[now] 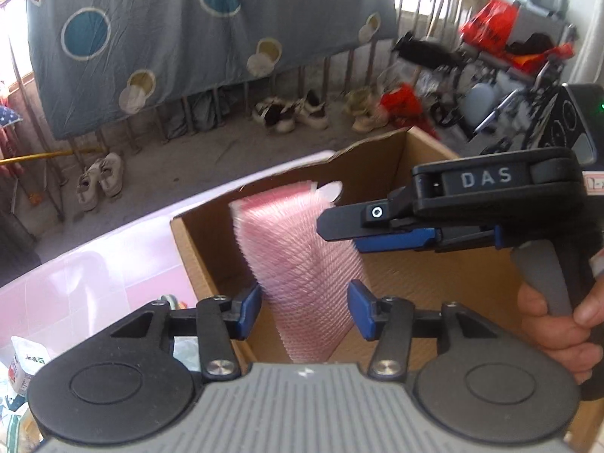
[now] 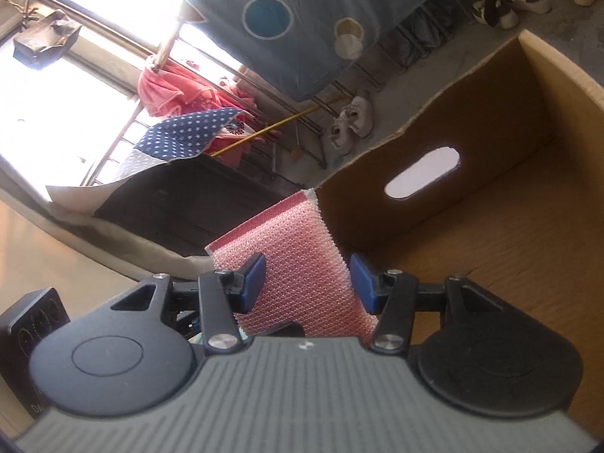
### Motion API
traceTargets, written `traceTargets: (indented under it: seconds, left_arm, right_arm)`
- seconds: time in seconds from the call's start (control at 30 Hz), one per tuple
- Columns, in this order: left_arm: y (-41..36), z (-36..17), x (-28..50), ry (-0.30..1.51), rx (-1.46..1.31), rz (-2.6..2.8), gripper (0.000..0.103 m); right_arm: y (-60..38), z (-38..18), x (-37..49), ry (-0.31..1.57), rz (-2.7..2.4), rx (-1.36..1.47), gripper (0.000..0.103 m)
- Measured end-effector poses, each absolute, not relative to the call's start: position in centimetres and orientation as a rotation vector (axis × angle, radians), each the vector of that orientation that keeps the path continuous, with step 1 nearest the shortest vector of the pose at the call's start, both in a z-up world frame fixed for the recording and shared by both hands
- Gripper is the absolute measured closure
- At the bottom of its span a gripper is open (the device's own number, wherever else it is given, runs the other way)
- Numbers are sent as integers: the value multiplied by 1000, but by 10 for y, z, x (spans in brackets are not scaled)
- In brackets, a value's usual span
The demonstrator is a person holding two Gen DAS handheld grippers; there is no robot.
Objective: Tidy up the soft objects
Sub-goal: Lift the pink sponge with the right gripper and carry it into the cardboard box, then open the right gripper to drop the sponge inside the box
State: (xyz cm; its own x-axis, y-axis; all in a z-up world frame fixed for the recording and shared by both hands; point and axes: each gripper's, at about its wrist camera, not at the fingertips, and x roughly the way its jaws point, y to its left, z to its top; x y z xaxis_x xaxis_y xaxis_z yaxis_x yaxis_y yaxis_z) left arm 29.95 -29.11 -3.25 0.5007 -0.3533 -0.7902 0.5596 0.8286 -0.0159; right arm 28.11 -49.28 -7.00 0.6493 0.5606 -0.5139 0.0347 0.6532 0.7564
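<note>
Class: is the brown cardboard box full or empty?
Empty as far as seen: the brown cardboard box shows bare floor; near corner hidden.

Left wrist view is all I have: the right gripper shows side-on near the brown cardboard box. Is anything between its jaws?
Observer: Yes. In the right wrist view the right gripper has a pink mesh scouring pad between its blue fingers, which touch its two sides. The brown cardboard box lies just ahead.
Operator: Anything in the box?
Observer: The stretch of its floor that shows is bare cardboard. The gripper body hides the near part.
Operator: Any opening in its walls?
Observer: One oval handle hole, cut through the wall beyond the pad.
</note>
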Motion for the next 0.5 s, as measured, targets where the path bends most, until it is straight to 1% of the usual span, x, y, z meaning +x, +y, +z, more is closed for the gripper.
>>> traceTargets:
  seconds: [0.13,0.23,0.4,0.5]
  left_arm:
    - [-282,-39,309,911,223,-550,51]
    - [-269,-32,309,897,204,-557,51]
    - [-246,-11,305,866,153,-552,49]
    - [-232,0,301,847,134,-537,46]
  right_arm:
    - [-485,-109,309,909,275,825,53]
    - [-481,-122,313,946,239,804,53]
    - [-475,-114,321,951,190,761,53]
    - [-467,-108,331,961,161,736,56]
